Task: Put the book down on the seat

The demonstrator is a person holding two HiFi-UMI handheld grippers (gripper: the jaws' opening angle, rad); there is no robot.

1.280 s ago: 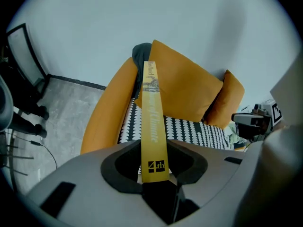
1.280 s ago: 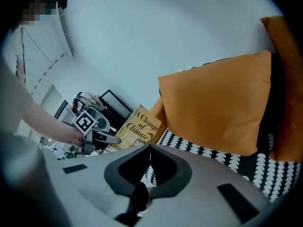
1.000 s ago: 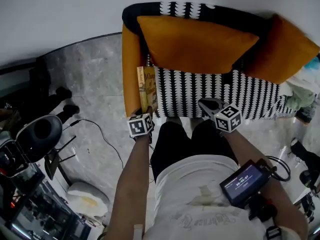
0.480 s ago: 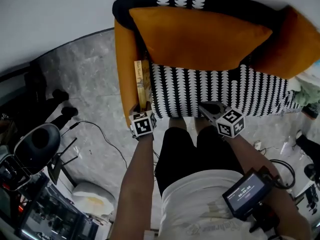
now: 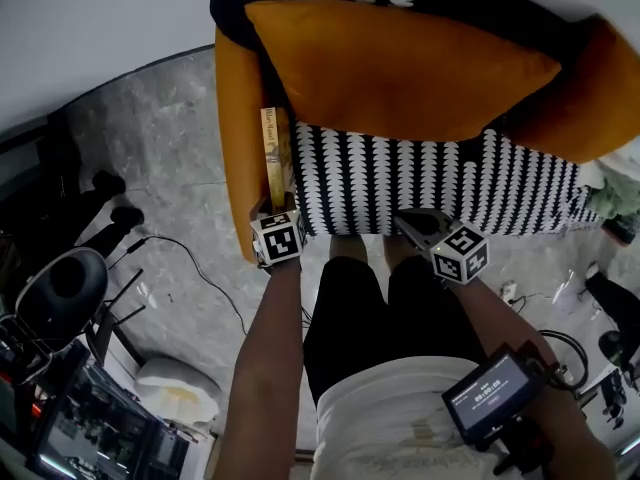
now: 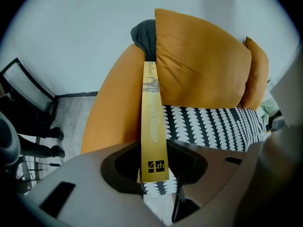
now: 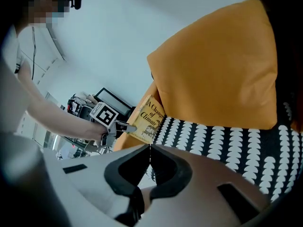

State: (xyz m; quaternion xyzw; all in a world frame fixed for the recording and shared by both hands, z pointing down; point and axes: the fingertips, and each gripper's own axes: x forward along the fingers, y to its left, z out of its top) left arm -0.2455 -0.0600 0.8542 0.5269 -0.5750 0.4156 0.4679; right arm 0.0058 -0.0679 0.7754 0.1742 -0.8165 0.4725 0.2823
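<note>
Patterned seat [image 5: 420,183] just right of book [image 5: 276,158] — clamped on edge in left gripper [image 5: 279,216], long axis toward orange cushion [image 5: 400,68]; right gripper [image 5: 412,223] closed, empty.

The sofa [image 5: 235,148] is cut off along its back.

I see a sofa with a black-and-white patterned fabric seat [image 5: 420,183] and an orange side arm [image 5: 232,138]. A large orange cushion [image 5: 400,68] rests against its back, with a second orange cushion [image 5: 590,98] just beside it.
</note>
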